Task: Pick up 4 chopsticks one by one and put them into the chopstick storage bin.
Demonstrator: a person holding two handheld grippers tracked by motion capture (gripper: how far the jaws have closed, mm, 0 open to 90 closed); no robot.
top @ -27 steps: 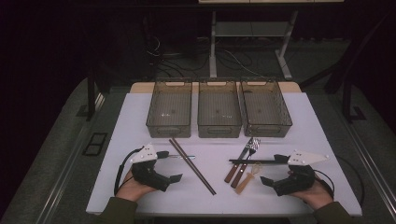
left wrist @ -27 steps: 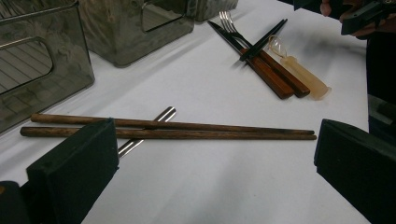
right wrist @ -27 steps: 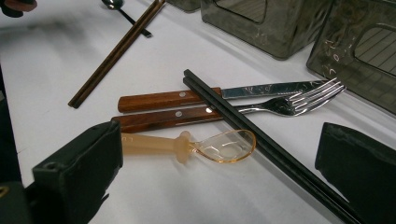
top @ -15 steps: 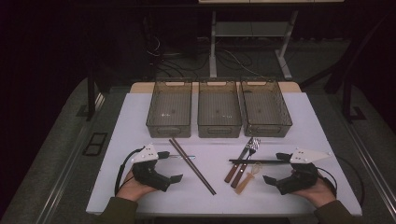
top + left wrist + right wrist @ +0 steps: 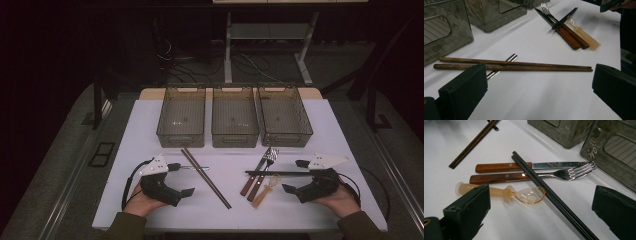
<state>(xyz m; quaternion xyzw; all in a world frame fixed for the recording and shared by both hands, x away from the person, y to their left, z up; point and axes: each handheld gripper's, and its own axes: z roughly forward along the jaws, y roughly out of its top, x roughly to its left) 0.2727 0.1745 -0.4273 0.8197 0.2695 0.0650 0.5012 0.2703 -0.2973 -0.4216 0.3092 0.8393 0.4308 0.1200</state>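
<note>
At the left we hold the left gripper [image 5: 181,179] low over the white table [image 5: 320,125], its jaws spread wide with nothing between them, much as a moment ago. Just ahead of it lie the brown chopsticks [image 5: 514,64], side by side across a metal utensil [image 5: 506,61] whose head we cannot make out. Past them, three clear bins [image 5: 235,117] stand in a row at the table's far side. Further right, the knife [image 5: 524,166] and fork [image 5: 534,176] lie parallel, the black chopsticks [image 5: 549,192] crossing over both, the small spoon [image 5: 506,192] beside them. The right gripper [image 5: 295,176] has slid slightly rightward, jaws likewise spread and empty.
</note>
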